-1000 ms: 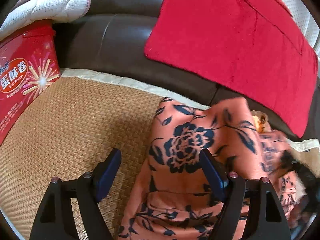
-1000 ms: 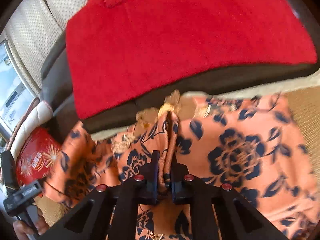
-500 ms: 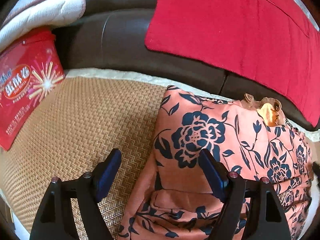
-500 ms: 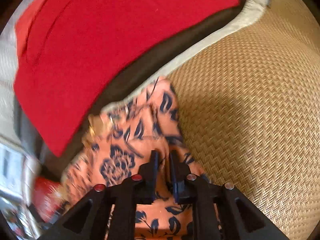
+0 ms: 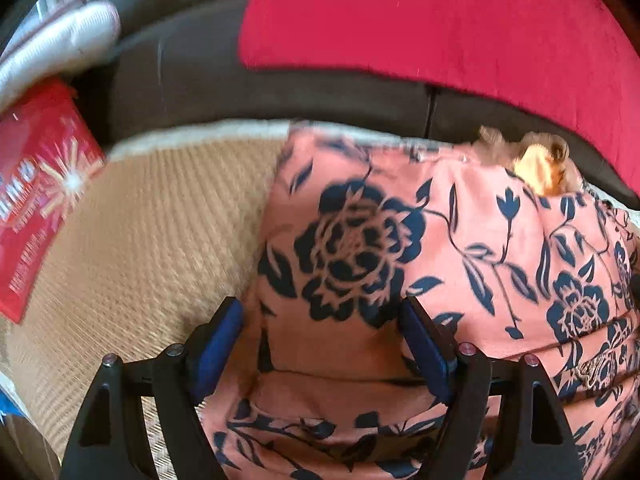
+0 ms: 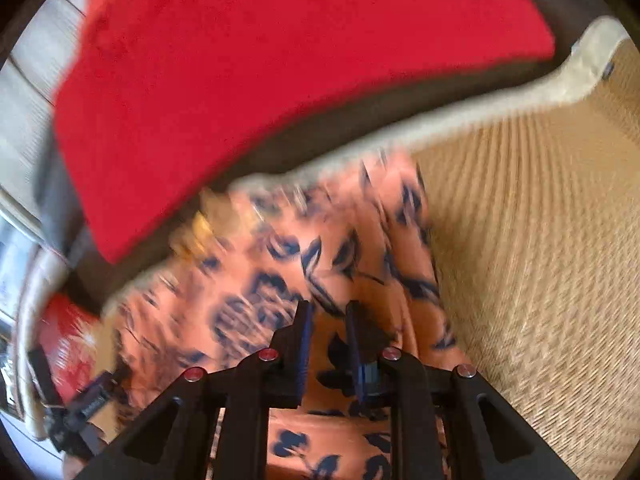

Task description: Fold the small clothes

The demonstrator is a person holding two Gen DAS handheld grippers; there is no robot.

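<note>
An orange garment with dark blue flowers [image 5: 360, 240] lies folded on a woven straw mat [image 5: 140, 240]; a yellow frilled collar [image 5: 536, 168] shows at its far edge. My left gripper [image 5: 320, 312] stands wide open just above the garment's left part, nothing pinched. In the right wrist view the same garment [image 6: 280, 272] is blurred. My right gripper [image 6: 328, 312] hovers over its right side with the jaws a narrow gap apart. The cloth seen through the gap lies flat below them, and the pads do not press on it.
A red cushion [image 5: 440, 20] leans on the dark sofa back [image 5: 192, 80] behind the mat. A red printed box [image 5: 36, 200] stands at the left under a white padded item [image 5: 52, 48]. Bare mat [image 6: 540, 240] stretches right of the garment.
My right gripper let go of the raised fold it pinched; its jaws parted slightly and it swung to the garment's right side. The left gripper drew closer over the cloth, still wide open.
</note>
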